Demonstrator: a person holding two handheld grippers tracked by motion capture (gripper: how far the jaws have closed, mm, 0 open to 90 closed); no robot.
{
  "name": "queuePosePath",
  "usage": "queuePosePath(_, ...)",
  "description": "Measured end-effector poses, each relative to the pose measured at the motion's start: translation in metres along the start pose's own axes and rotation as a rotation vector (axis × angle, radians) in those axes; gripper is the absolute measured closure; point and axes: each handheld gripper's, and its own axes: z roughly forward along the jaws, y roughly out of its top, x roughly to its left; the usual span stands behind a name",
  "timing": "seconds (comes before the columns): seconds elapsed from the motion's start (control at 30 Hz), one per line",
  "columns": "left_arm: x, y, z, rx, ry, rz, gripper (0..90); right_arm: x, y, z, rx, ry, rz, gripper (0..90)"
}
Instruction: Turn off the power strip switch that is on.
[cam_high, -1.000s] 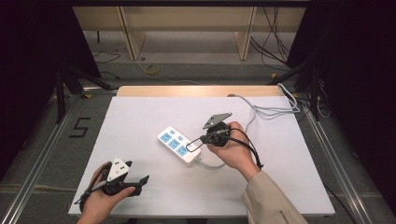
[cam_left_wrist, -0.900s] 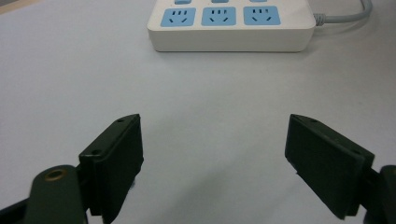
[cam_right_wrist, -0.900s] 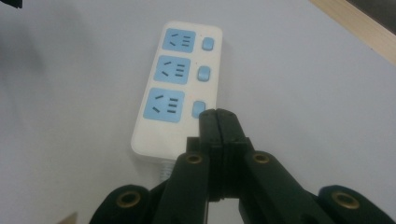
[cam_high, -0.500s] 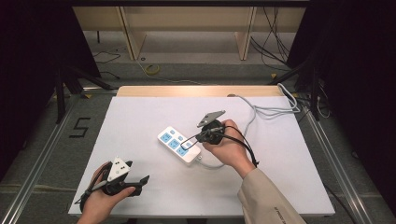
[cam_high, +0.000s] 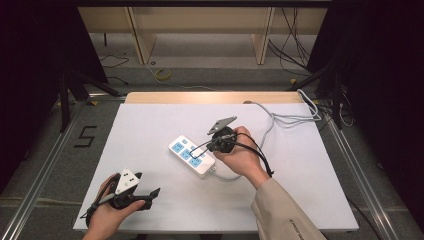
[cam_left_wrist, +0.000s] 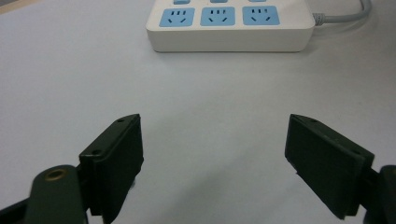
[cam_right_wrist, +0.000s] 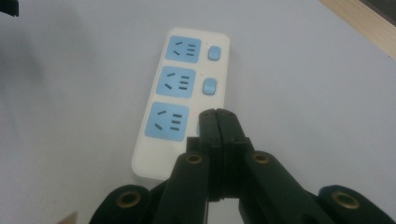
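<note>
Over power strip (cam_high: 192, 155) | right gripper (cam_right_wrist: 218, 116) jaws clenched | left gripper (cam_left_wrist: 212, 154) jaws released

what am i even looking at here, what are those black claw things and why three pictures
A person sits at a table covered in white and holds a tool in each hand: a hand-held gripper with two black jaws, worked like tongs.

The high view looks down from above the person. The other two pictures come from small cameras riding on each tool, looking along its jaws.

On the table lies a white power strip with three blue sockets and blue switches; its grey cable runs off toward the far right edge.

The left hand-held gripper rests near the front left corner, jaws wide apart, with nothing between them. The right hand-held gripper has its jaws pressed together and holds nothing; its tip is over the strip's nearest switch. Whether it touches the switch, I cannot tell.
</note>
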Motion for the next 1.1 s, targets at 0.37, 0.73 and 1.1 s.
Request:
queuePosePath(0.37, 0.000, 0.000, 0.000, -0.001, 0.001, 0.001, 19.4, 0.000, 0.002, 0.004, 0.014, 0.004, 0.011, 90.0)
queuePosePath(0.73, 0.000, 0.000, 0.000, -0.001, 0.000, 0.004, 19.5, -0.002, 0.006, 0.009, 0.024, 0.009, -0.007, 90.0)
queuePosePath(1.1, -0.001, 0.001, 0.000, 0.000, -0.001, 0.007, 19.6, -0.001, 0.010, 0.015, 0.049, 0.009, -0.010, 90.0)
